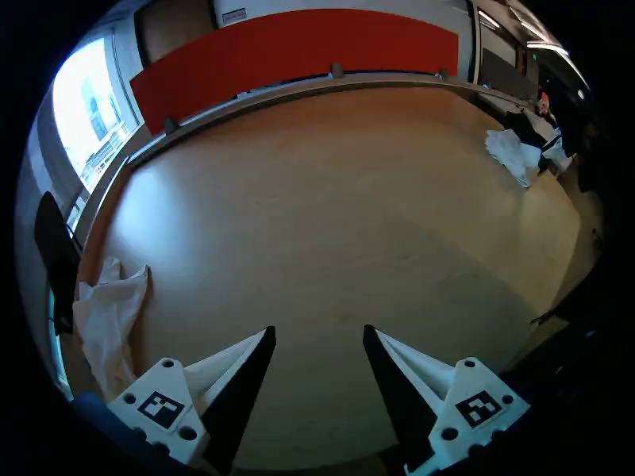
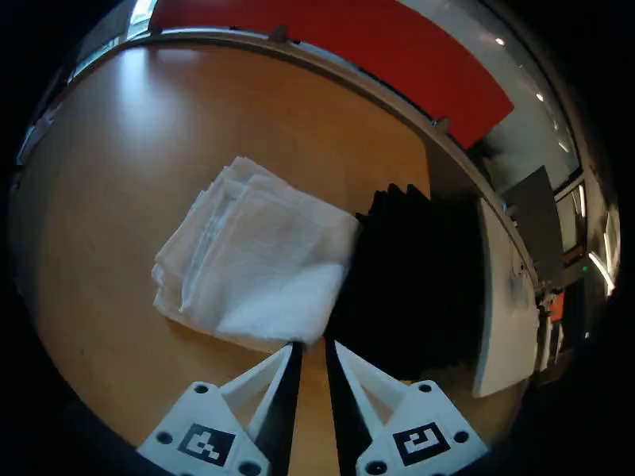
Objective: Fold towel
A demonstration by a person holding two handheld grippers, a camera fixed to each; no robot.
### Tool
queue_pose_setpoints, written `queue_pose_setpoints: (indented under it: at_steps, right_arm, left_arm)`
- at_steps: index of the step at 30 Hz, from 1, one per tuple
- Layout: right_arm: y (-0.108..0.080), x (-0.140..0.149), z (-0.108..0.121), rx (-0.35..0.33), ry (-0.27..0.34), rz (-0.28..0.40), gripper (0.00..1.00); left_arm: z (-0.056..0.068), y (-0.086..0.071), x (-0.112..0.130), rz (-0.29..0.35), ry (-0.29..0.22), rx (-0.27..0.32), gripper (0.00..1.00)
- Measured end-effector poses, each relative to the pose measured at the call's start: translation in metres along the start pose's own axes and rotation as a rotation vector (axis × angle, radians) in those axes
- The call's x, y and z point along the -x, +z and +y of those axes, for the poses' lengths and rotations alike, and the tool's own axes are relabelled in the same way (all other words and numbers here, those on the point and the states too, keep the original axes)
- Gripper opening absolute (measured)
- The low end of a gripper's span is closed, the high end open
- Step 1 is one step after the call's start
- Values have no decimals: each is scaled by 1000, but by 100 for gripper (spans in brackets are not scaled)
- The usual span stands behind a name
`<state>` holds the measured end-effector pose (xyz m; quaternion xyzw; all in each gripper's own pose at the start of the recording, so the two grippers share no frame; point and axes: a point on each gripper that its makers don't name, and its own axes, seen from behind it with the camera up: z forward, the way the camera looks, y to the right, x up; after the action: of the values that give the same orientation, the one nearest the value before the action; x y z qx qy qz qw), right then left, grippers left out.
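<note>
A folded white towel (image 2: 254,270) lies flat on the wooden table (image 2: 119,159), its layered edges showing along its left side. My right gripper (image 2: 313,345) sits just at the towel's near corner. Its fingers are close together with a narrow gap, and nothing is between them. My left gripper (image 1: 317,333) hovers over bare table (image 1: 333,198) with its fingers wide open and empty. In the left gripper view, a crumpled white cloth (image 1: 111,317) hangs at the table's left edge. Another white cloth (image 1: 512,155) lies far off at the right.
A black ridged object (image 2: 413,278) lies right beside the folded towel. Past it stands a pale panel (image 2: 500,309). A red partition (image 1: 302,47) runs along the table's far edge, and a bright window (image 1: 87,119) is at the left. A dark chair back (image 1: 55,254) stands by the left edge.
</note>
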<state>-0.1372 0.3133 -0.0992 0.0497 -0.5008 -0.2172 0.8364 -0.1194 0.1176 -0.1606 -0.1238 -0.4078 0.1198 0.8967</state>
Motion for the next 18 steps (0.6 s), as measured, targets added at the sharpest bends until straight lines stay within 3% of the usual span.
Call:
queue_pose_setpoints:
  at_steps: [5, 7, 11, 18]
  right_arm:
    - [-6, -4, -2, 0, 0, 21, 53]
    - [-9, -6, -3, 2, -2, 30, 70]
    - [-13, -10, -5, -1, -6, 44, 80]
    - [-15, -16, -19, -34, -11, 59, 80]
  left_arm:
    - [0, 0, -1, 3, 1, 3, 81]
    - [1, 0, -2, 5, 1, 4, 81]
    - [0, 0, -3, 8, 0, 4, 81]
    - [-3, -1, -1, 9, -4, 2, 81]
